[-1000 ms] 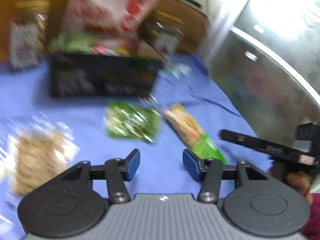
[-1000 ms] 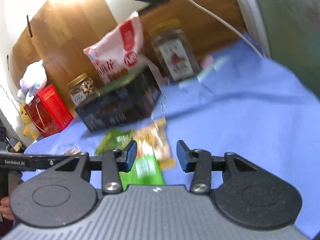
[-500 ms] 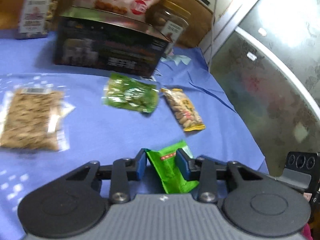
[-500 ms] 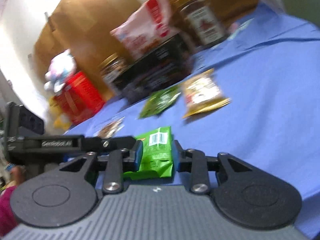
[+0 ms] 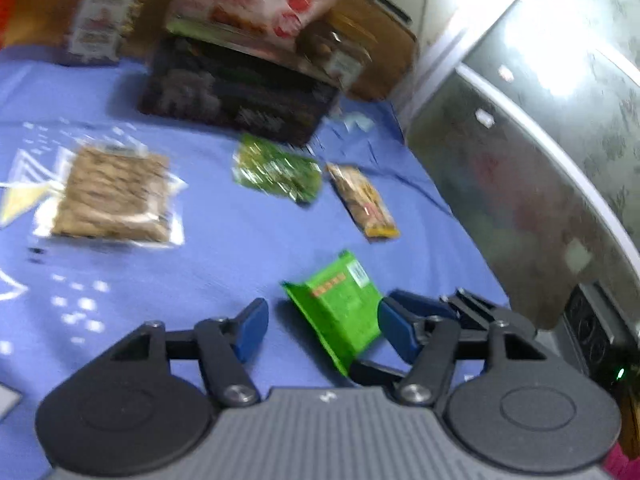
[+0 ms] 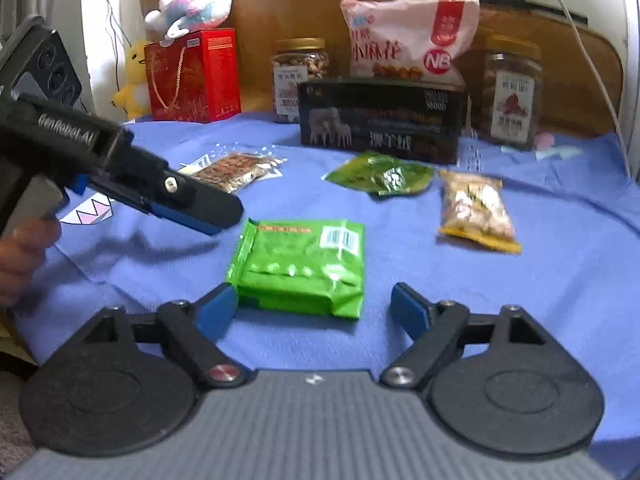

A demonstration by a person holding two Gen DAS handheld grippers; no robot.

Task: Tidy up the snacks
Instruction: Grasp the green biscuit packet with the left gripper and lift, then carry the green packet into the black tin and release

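Lying flat near the table's front edge, the green packet (image 6: 300, 266) looks light and crinkly (probably slippery), both grippers (image 6: 314, 306) (image 5: 322, 330) opening, empty; pinch a sealed end.

We read "GenRobot.AI" on the left hand-held gripper (image 6: 208, 210) body. Pink snack bag (image 6: 412, 36): "NB" in a red circle, plus large Chinese characters. Green packet (image 6: 304, 264): only a barcode. Black box (image 6: 384, 120) and jar labels: too blurred for us to read.
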